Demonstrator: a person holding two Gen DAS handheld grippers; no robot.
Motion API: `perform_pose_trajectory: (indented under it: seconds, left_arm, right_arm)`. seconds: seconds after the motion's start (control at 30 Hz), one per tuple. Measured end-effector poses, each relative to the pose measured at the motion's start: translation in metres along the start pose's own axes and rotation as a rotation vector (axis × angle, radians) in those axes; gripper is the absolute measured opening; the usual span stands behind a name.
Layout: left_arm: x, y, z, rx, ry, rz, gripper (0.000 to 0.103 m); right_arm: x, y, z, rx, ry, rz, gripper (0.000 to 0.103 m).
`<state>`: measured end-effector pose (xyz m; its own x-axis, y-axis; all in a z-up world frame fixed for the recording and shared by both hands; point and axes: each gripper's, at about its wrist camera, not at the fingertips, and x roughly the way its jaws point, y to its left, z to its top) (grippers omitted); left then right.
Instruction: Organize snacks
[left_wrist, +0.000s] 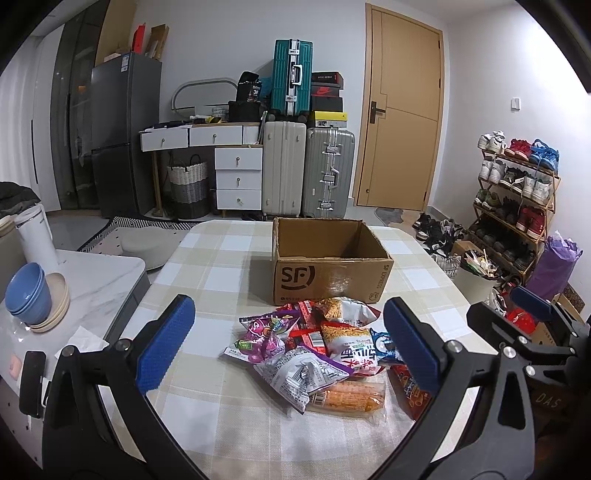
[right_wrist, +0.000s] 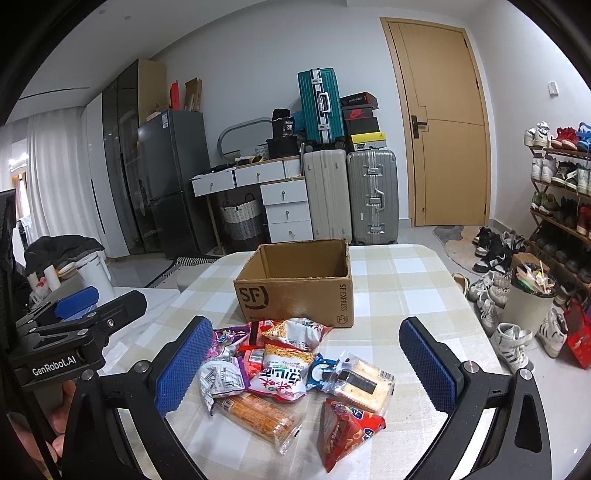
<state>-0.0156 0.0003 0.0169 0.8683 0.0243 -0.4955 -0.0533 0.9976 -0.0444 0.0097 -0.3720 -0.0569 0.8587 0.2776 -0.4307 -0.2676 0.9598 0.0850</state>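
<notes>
Snacks (right_wrist: 291, 373): loose pile of sealed packets on the checked counter (right_wrist: 413, 295), just in front of the open cardboard box (right_wrist: 295, 291). From what shows, the box looks empty, so I'd say nothing is sorted yet.

Left gripper (left_wrist: 288, 339): fingers wide, holding nothing, hovering over the near side of the pile. Right gripper (right_wrist: 306, 362): fingers wide too, nothing held, pile sits between them in its view.

Handling, my read:
- All light. Film bags, air-puffed, crinkly and slick. They'll squash and slide rather than resist.
- Noodle-snack bag (right_wrist: 280, 380) and the one behind it: brittle contents, squeeze gently.
- Cracker pack (right_wrist: 360, 382), clear wrap: stiffer, flat, but crackers crack. Take it across the short side, not by a corner.
- Orange stick pack (right_wrist: 258, 411): long and fairly stiff, grab mid-length so it doesn't tip.
- Red bag (right_wrist: 343, 428): outermost, touching little else, easiest first pick. Pinch the body near the sealed edge.
- Purple candy bag (left_wrist: 258, 336): on the left edge, soft, suits the left gripper.

Packets overlap, so lifting a middle one may drag neighbours. Work from the outside in.
</notes>
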Motion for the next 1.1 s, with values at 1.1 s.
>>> perform_pose_trajectory:
  seconds: [1.1]
  left_arm:
    - [0.141, 0.018, -0.082, 0.036, 0.261, -0.111, 0.102]
  right_arm:
    - [0.100, -0.058, -0.095, 0.029, 0.382, 0.054, 0.081]
